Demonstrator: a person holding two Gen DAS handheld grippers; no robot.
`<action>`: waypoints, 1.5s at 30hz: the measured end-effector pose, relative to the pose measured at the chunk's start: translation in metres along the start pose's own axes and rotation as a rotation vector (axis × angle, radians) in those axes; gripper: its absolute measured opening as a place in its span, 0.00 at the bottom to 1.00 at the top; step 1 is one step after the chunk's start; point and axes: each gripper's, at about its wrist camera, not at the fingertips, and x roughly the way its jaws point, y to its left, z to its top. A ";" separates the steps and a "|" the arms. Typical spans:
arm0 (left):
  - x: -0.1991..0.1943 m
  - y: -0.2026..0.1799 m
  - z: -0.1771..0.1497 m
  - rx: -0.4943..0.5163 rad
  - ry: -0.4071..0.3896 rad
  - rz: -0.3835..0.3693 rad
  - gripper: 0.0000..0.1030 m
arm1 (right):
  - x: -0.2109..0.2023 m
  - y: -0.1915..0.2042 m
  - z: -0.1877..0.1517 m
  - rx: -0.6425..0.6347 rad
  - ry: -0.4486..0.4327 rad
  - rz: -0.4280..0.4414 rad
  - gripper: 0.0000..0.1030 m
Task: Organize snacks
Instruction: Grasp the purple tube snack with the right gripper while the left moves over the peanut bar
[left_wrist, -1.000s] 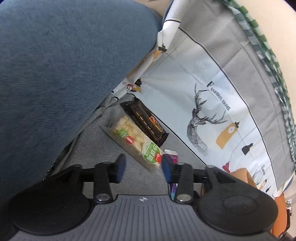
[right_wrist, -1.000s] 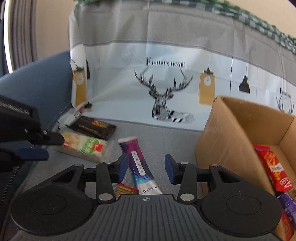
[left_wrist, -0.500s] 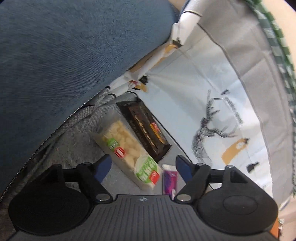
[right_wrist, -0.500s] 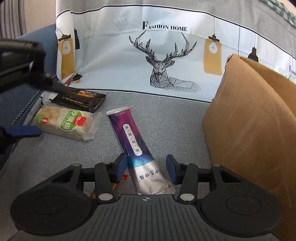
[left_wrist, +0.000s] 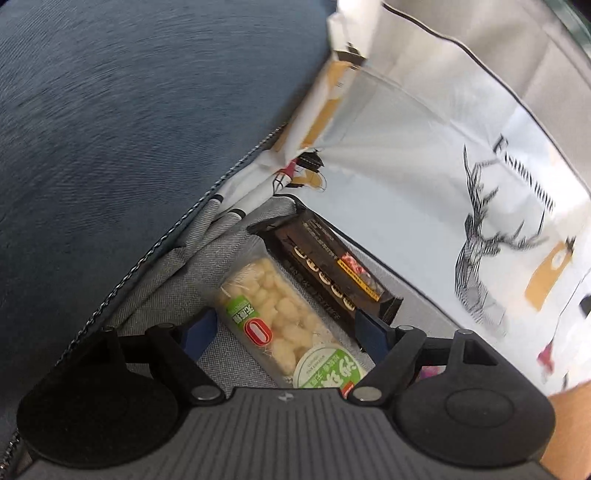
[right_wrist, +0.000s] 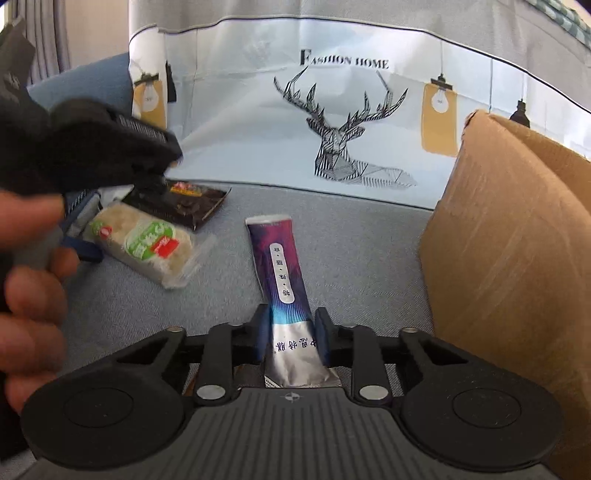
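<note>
- The right claw (right_wrist: 291, 332) has just been closing, and its two blue pads now pinch the silver lower end of the purple snack stick (right_wrist: 282, 269), one pad against each long edge.
- The purple snack stick lies lengthwise on the grey sofa seat (right_wrist: 351, 236), its far end pointing toward the deer-print cloth (right_wrist: 332, 122), with the cardboard box (right_wrist: 517, 240) near on the right.
- The left claw (left_wrist: 284, 330) has just been opening; its pads stand spread wide on either side of the clear pack of pale puffed snack (left_wrist: 273, 314), with gaps showing, so they do not press it.
- In the right wrist view a hand (right_wrist: 29, 288) carries that left claw over the same pack, which lies on the seat at the left.
- The dark chocolate-biscuit pack (left_wrist: 328, 273) lies just beside the clear pack, on its far side, close along the cloth's lower edge.
- A blue cushion (left_wrist: 129, 110) rises at the left of the seat.
</note>
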 end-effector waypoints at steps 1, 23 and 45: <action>-0.001 -0.001 0.000 0.013 0.001 0.006 0.79 | -0.002 -0.001 0.001 0.007 -0.011 0.001 0.23; -0.069 0.038 -0.039 0.073 0.149 -0.088 0.38 | -0.099 0.001 -0.012 -0.098 -0.087 0.100 0.00; -0.107 0.056 -0.091 0.232 0.314 -0.052 0.51 | -0.046 -0.003 -0.023 -0.081 0.037 -0.003 0.40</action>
